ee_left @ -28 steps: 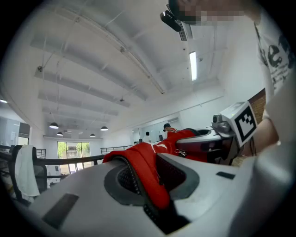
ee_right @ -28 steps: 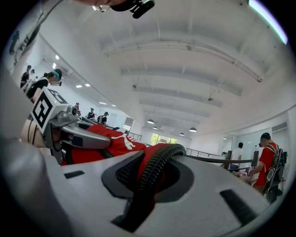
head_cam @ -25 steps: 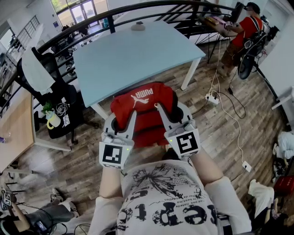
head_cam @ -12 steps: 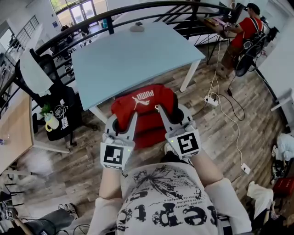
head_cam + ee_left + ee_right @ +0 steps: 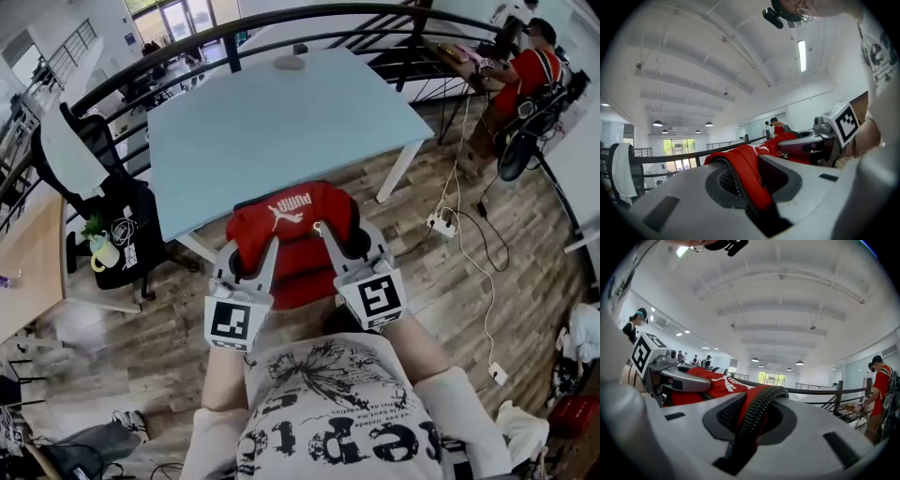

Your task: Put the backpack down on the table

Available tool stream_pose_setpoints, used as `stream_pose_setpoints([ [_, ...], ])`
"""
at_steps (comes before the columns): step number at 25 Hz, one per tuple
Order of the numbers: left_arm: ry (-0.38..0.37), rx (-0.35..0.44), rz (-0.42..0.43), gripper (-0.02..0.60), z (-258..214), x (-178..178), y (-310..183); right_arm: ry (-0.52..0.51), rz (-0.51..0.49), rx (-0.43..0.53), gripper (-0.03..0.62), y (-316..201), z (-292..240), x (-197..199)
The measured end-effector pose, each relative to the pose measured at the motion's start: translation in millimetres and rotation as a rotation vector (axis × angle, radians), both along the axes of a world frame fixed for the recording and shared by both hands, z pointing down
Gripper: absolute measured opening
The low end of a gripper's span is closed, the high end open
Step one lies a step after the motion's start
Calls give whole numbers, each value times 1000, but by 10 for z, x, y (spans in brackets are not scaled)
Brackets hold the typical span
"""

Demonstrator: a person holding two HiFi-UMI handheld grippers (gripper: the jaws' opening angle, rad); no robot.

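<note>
While the person is standing at the near edge of the pale blue table [image 5: 281,122], both claws are gripping the red backpack [image 5: 292,230] at the centre of the head view. The left gripper [image 5: 247,255] is clamping the bag's left side, and its own view shows the jaws drawn narrow, pinching a fold of red fabric with black mesh beneath it. The right gripper [image 5: 351,240] is doing the same on the bag's right side, its jaws set narrow on red cloth edged with a ribbed black trim. Both tools are pointing level, away from the person's printed shirt [image 5: 337,422] at the bottom of the frame.

The backpack is hanging between the two grippers over the wooden floor [image 5: 450,281], its white logo facing up. Its upper edge is meeting the table's near rim in the frame, though whether it is touching the tabletop cannot be told. A small grey object [image 5: 289,62] is lying at the table's far edge. A black railing [image 5: 187,58] is curving across the top. At the left a chair [image 5: 89,150] is standing, and at the upper right a person in a red shirt [image 5: 536,70] is working at another desk.
</note>
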State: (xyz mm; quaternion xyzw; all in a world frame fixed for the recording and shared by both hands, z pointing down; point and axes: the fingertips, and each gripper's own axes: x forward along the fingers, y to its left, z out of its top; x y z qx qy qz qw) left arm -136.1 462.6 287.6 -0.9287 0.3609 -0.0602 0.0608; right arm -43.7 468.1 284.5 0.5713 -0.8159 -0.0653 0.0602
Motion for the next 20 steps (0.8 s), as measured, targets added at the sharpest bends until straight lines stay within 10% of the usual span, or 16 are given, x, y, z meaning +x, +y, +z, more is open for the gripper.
stream_pose_setpoints([
  [20,32,7,-201,79,-22,1559,-2029,23,-205,5,55,-2181,-71,1568],
])
